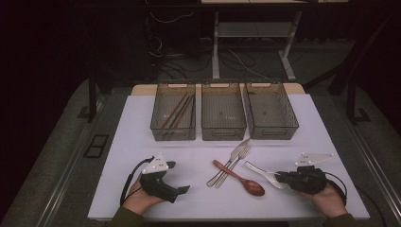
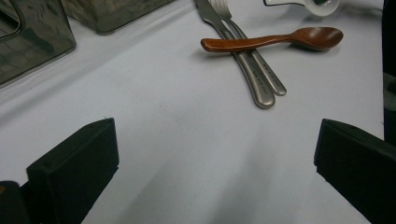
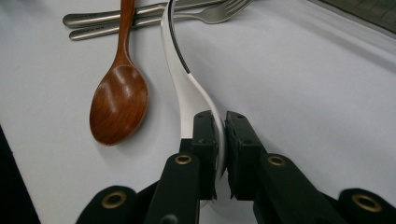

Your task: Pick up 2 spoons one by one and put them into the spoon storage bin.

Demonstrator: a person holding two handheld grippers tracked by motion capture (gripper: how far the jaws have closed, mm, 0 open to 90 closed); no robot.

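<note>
A white ceramic spoon [image 1: 260, 171] lies at the front right of the table, and my right gripper [image 1: 280, 177] is shut on its bowl end. In the right gripper view the pads [image 3: 205, 130] pinch the spoon's rim [image 3: 180, 70], with its handle running away from me. To its left a wooden spoon [image 1: 241, 178] lies across the handles of two metal forks [image 1: 231, 163]. At the front left my left gripper [image 1: 177, 177] stands open just above the table. Nothing sits between its wide jaws, which point toward the forks [image 2: 254, 74] and wooden spoon [image 2: 271, 39].
Three translucent grey bins stand in a row at the back: the left bin [image 1: 158, 118] holds chopsticks [image 1: 177, 112]; I see nothing in the middle bin [image 1: 223, 130] or the right bin [image 1: 293, 118]. A white sheet [image 1: 142, 151] covers the table; dark floor surrounds it.
</note>
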